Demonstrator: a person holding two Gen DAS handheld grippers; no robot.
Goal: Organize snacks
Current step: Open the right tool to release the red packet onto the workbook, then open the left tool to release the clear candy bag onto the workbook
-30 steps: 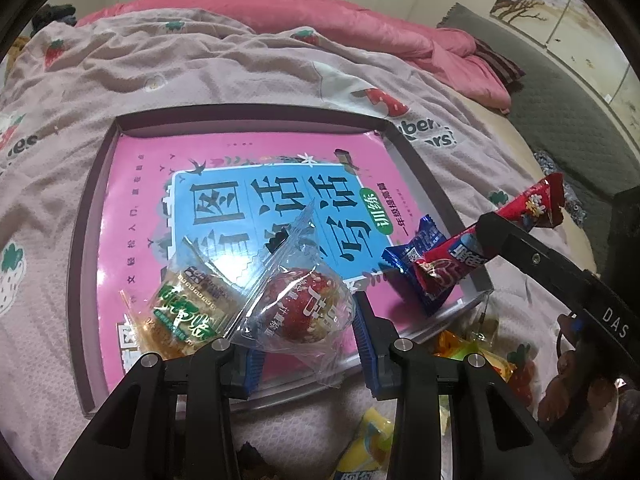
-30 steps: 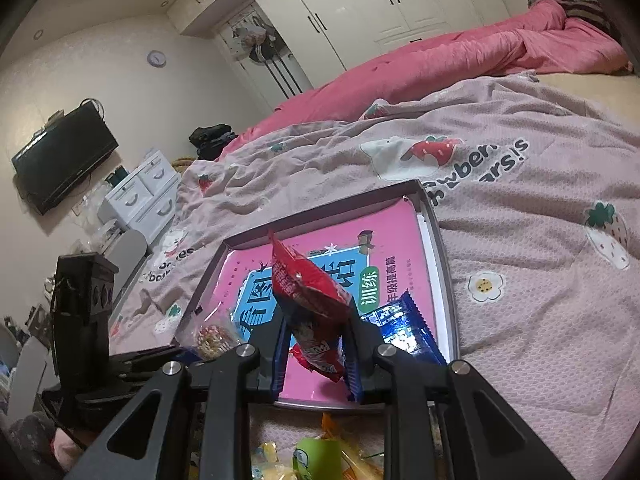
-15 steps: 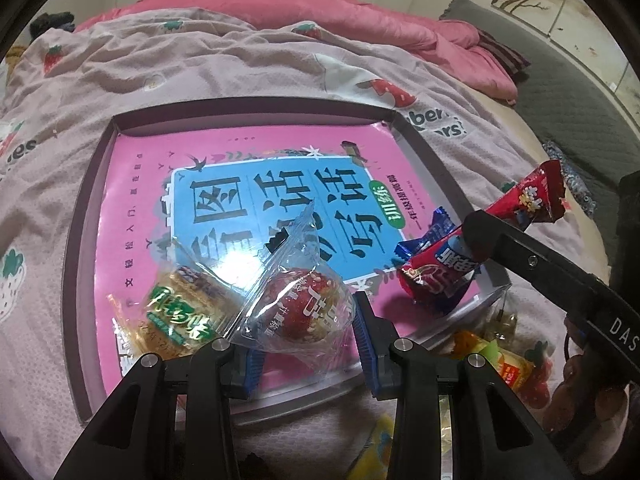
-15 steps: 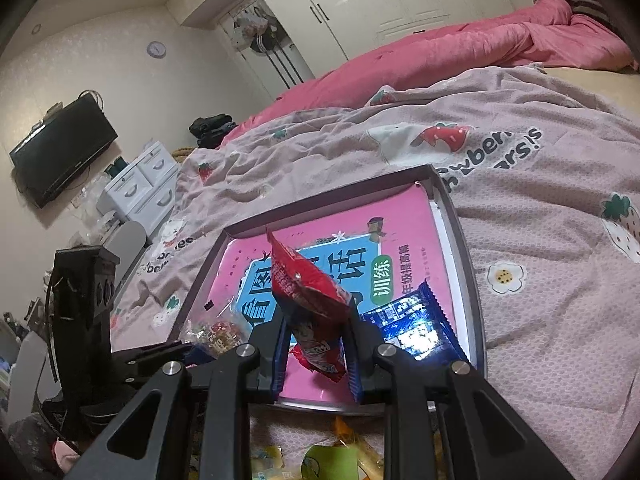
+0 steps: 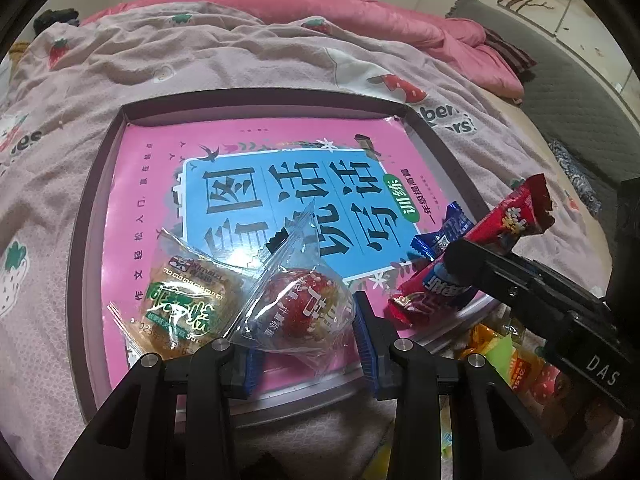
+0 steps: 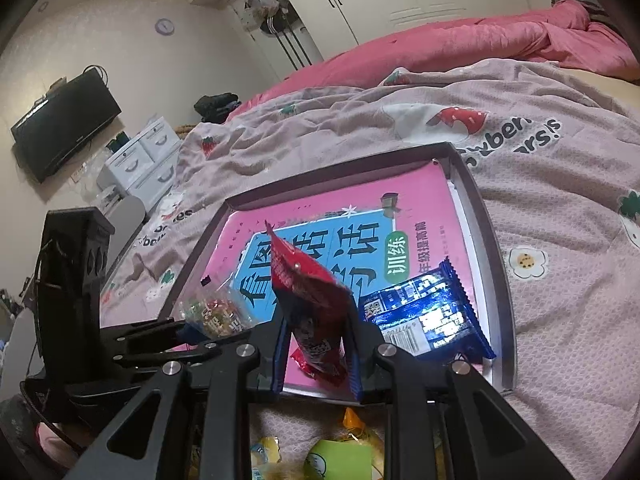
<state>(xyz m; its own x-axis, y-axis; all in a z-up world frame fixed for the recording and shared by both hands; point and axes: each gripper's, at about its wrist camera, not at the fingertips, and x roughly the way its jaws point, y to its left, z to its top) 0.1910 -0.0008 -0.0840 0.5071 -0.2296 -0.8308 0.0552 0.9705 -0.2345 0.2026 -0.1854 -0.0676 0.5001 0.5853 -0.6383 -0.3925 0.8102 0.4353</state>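
Observation:
A dark-rimmed tray [image 5: 100, 168] [image 6: 484, 216] lies on the bed with a pink and blue book cover in it. My left gripper [image 5: 306, 334] is shut on a clear-wrapped red snack [image 5: 304, 308], held just over the tray's near edge. Beside it on the tray lies a yellow pastry in a clear wrapper [image 5: 186, 300]. My right gripper [image 6: 318, 340] is shut on a red snack bar [image 6: 310, 300] [image 5: 504, 224], which stands upright over the tray's near right part. A blue snack packet [image 6: 424, 316] [image 5: 444, 234] lies flat on the tray next to it.
Several loose yellow and green snack packets [image 6: 340, 452] [image 5: 504, 356] lie on the strawberry-print bedspread [image 6: 560, 184] in front of the tray. A pink quilt [image 5: 360, 8] is heaped at the far side. White drawers [image 6: 144, 156] stand left of the bed.
The right gripper with the red bar has come slightly forward and down over the tray's near right corner. The left gripper has hardly moved.

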